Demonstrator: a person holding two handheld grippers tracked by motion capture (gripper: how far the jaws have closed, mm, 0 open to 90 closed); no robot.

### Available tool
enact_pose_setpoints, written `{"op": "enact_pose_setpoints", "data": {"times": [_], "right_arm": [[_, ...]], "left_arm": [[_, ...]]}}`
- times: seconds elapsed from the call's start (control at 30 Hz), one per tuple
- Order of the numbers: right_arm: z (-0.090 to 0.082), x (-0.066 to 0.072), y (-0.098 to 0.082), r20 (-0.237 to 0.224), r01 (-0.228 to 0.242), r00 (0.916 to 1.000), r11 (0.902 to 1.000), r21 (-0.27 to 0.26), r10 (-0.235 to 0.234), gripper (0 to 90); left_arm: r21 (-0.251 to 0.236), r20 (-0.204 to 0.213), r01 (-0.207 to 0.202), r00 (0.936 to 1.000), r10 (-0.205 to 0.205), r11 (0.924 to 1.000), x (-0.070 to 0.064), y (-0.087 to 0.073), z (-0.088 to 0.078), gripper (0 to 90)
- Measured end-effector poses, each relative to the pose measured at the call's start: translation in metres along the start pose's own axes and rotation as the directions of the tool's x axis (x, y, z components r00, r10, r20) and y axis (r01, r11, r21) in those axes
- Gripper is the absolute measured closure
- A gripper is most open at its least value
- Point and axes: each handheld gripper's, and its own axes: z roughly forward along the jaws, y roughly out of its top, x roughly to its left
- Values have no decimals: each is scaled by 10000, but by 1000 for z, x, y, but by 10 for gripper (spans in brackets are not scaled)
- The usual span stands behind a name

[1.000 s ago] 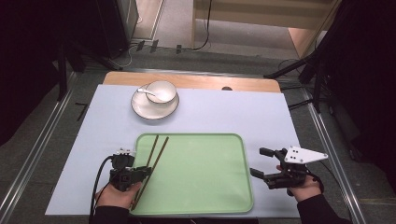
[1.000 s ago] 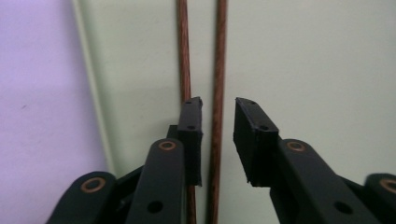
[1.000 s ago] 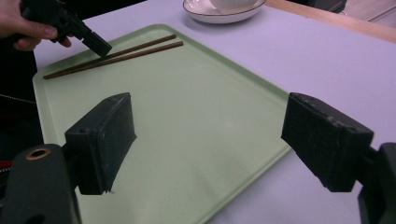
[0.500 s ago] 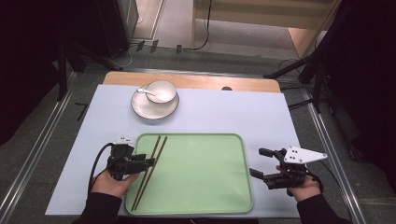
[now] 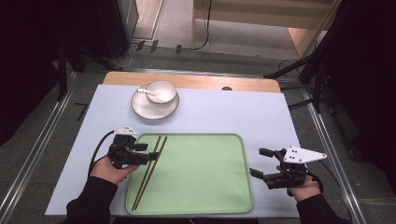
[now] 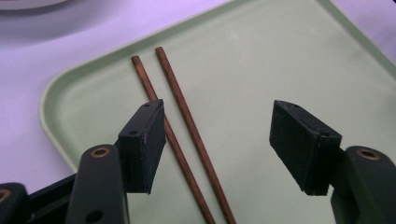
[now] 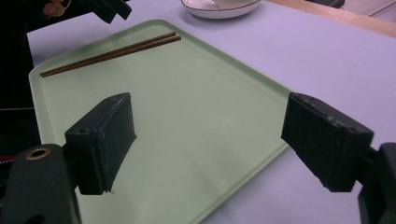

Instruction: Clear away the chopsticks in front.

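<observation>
The left gripper [image 6: 217, 144] is hanging low over the near left part of the green tray [image 5: 215, 196], with its jaws standing wide apart and holding nothing. The two chopsticks [image 6: 184, 135] are lying side by side on the tray floor between the jaws, closer to the left one, so I am judging that the grasp is being prepared but is not yet made; lifting and placing are remaining.

The right gripper [image 5: 268, 170] is waiting at the tray's right edge, also wide open and empty.

The chopsticks are thin, round, brown wooden sticks. The tray is looking like smooth matte plastic with rounded corners and a low rim.

Farther away, a glossy white bowl [image 5: 161, 92] with a spoon [image 5: 145, 92] is sitting on a white plate [image 5: 140, 109], on the pale lilac table cover [image 5: 233, 112].
</observation>
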Motion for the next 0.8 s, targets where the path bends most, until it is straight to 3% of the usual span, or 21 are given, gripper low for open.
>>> {"op": "enact_pose_setpoints", "data": {"times": [0.27,0.33,0.43,0.57,0.8], "right_arm": [[0,-1,0,26,-11,10000,10000,19,11,174],[0,-1,-1,27,-25,10000,10000,6,25,174],[-1,-1,-1,32,-68,10000,10000,-67,68,174],[-2,-1,-1,48,-88,9999,9999,-107,89,174],[-2,-2,-1,40,-89,10000,9999,-129,90,174]], "left_arm": [[-244,83,-355,9993,357,9991,15,1,-9,340],[-304,26,-641,9979,642,9975,19,0,-15,340],[-561,-21,-726,9974,725,9958,23,-4,-24,333],[-529,-4,-687,9976,688,9962,27,-7,-31,327],[-611,-200,-1010,9948,1000,9930,28,-17,-44,310]]}}
